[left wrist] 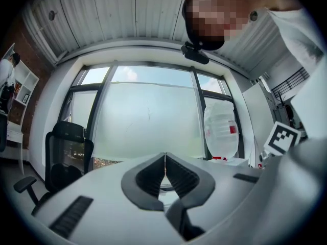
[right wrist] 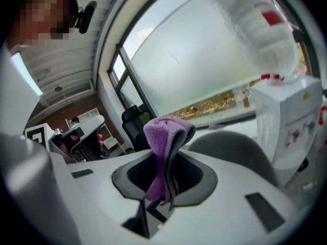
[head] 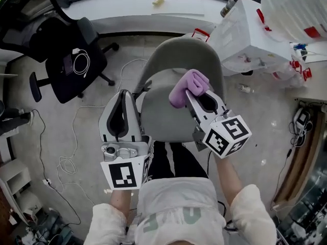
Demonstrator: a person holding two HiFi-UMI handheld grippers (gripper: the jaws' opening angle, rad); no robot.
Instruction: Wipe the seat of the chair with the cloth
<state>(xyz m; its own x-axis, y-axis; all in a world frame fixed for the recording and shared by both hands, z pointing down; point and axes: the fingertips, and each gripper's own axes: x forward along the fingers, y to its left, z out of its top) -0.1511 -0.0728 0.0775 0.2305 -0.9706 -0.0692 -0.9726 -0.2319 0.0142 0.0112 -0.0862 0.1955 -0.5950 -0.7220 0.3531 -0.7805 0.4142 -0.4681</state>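
- Clenched on the cloth [head: 188, 87]: the jaws of the right gripper [head: 197, 96], with the purple bunch folded over the tips and trailing down between them.
- Lies crosswise to those jaws in the head view, over the far right part of the chair seat [head: 161, 117], just short of the backrest [head: 190, 52].
- No view to settle whether cloth and seat touch. Probably lifted clear, given the right gripper view's upward look at the window [right wrist: 204, 70].
- Spreads below the jaws and back toward the person and the left, with most of the bare grey on that side. Probably calls for a tilt down and a press first, then strokes drawn toward the body.
- Shut tip to tip on nothing: the jaws of the left gripper [head: 123, 97], just beside the seat's left edge. Nearer that edge, yet without cloth, so likely of use only to steady the chair.
- Looks smooth, grey and gently dished, about as wide as deep. Should let the cloth slide easily.
- Around the chair: pale concrete floor [head: 255, 116], a black office chair [head: 71, 60] well apart at the left, and a white water dispenser [head: 245, 34] with its bottle [head: 294, 9] near the backrest at the right. Probably the tighter side for a sweep.
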